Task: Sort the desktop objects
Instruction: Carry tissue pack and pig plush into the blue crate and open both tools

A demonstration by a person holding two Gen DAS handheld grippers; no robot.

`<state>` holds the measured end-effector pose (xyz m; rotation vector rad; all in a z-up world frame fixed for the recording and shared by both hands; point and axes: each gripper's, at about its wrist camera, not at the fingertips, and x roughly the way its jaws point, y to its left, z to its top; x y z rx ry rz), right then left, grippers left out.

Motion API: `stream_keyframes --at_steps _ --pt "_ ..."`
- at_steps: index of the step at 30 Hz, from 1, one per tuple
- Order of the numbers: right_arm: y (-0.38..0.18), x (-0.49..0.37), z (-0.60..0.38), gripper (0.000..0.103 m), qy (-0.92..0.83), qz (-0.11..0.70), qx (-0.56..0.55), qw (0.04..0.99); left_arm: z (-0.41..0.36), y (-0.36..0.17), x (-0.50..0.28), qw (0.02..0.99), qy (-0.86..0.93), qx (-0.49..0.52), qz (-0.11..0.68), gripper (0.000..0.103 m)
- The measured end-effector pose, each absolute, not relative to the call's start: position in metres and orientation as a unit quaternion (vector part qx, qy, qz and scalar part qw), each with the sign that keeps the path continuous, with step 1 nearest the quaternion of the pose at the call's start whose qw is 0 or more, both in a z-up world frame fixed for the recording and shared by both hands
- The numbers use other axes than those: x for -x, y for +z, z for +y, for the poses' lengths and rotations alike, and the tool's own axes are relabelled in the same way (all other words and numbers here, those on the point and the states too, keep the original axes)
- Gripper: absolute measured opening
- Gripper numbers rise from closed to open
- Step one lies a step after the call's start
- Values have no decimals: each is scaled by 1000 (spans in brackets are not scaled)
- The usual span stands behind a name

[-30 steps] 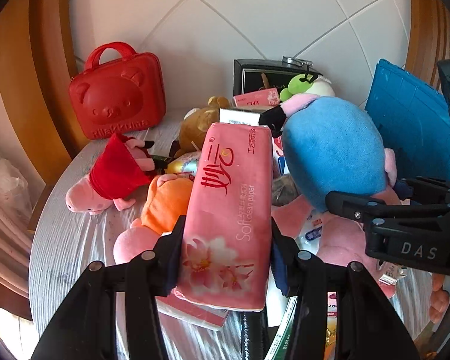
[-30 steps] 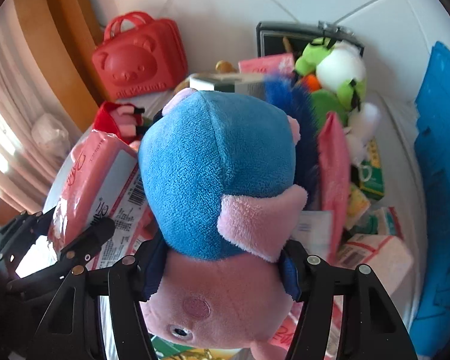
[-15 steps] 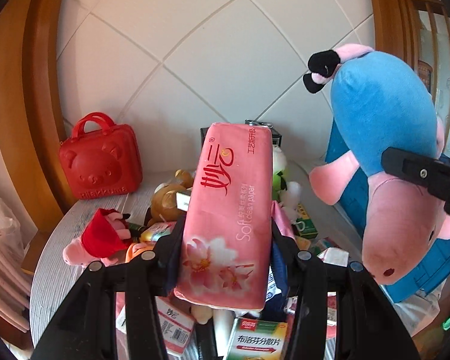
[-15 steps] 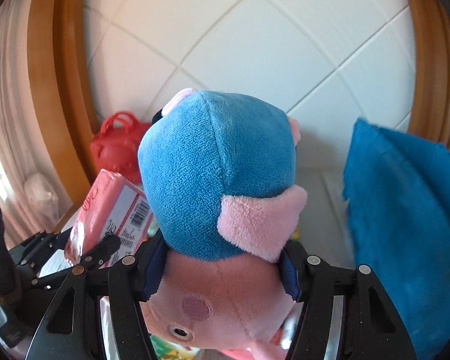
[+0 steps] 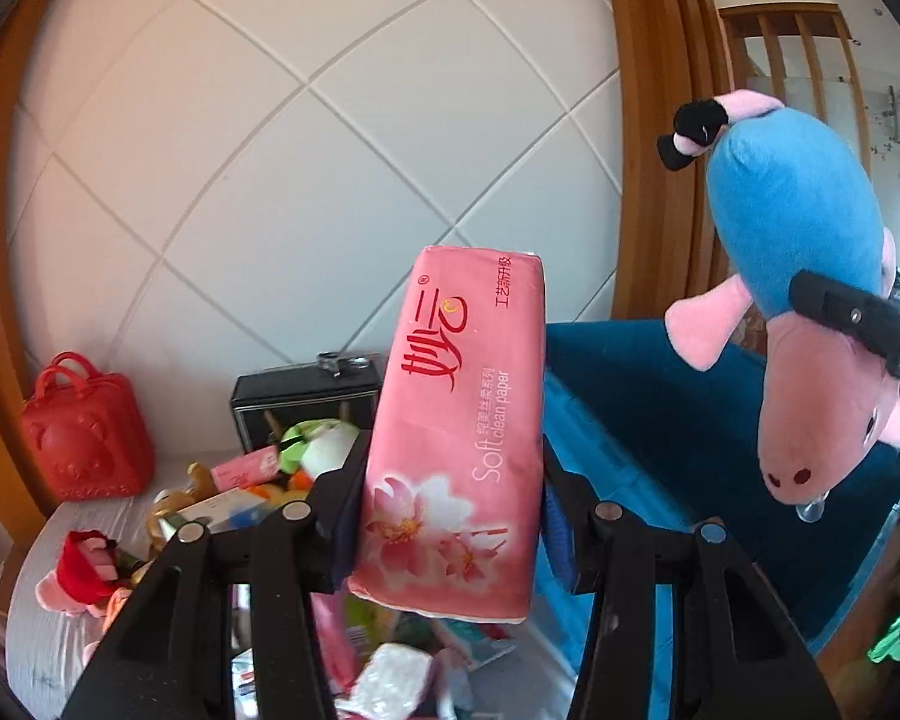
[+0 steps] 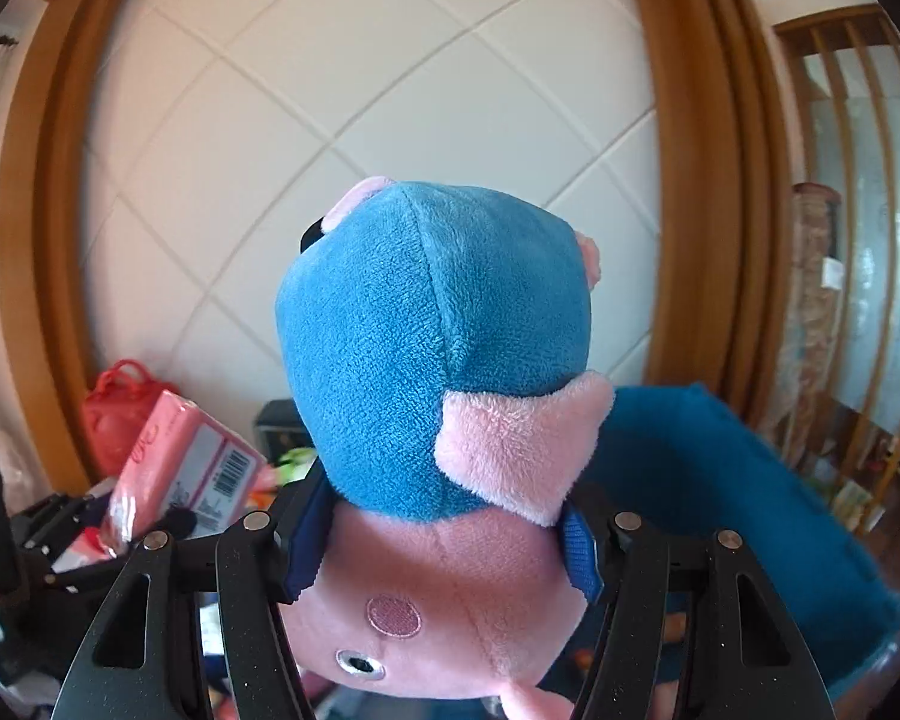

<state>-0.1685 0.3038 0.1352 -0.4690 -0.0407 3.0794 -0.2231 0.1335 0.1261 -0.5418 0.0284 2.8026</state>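
1. In the left wrist view, my left gripper (image 5: 450, 510) sits at the bottom centre of the frame, its two fingers pinching a pink tissue pack (image 5: 459, 438) on both sides. The pack stands nearly upright, tilted a little to the right, and fills the middle of the frame.
2. At the right edge of that view I see the pig plush (image 5: 810, 312), blue body up and pink head down, held up in the air by a black finger (image 5: 858, 324) of my right gripper.
3. In the lower left lies the table (image 5: 36, 618) with a heap of toys; a red bear case (image 5: 84, 438) stands against the white tiled wall, and a black box (image 5: 300, 402) stands to its right. A blue bin (image 5: 660, 420) takes up the lower right, behind the pack.
4. In the right wrist view, my right gripper (image 6: 444, 546) at the bottom centre is clamped on the pig plush (image 6: 438, 360) at its neck, the blue body pointing up into the middle of the frame, the pink head down toward the camera.
5. In the lower left of this view the tissue pack (image 6: 186, 468) shows its barcode side, gripped by the left gripper (image 6: 90, 534). The blue bin (image 6: 720, 480) lies lower right.
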Motion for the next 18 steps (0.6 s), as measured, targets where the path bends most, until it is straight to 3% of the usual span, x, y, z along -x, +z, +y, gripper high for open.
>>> stream_keyframes --at_steps 11,18 --pt "143 207 466 64 981 -31 181 61 314 154 277 199 945 260 16 48" --pt "82 283 535 64 954 -27 292 66 398 88 337 181 894 401 79 48"
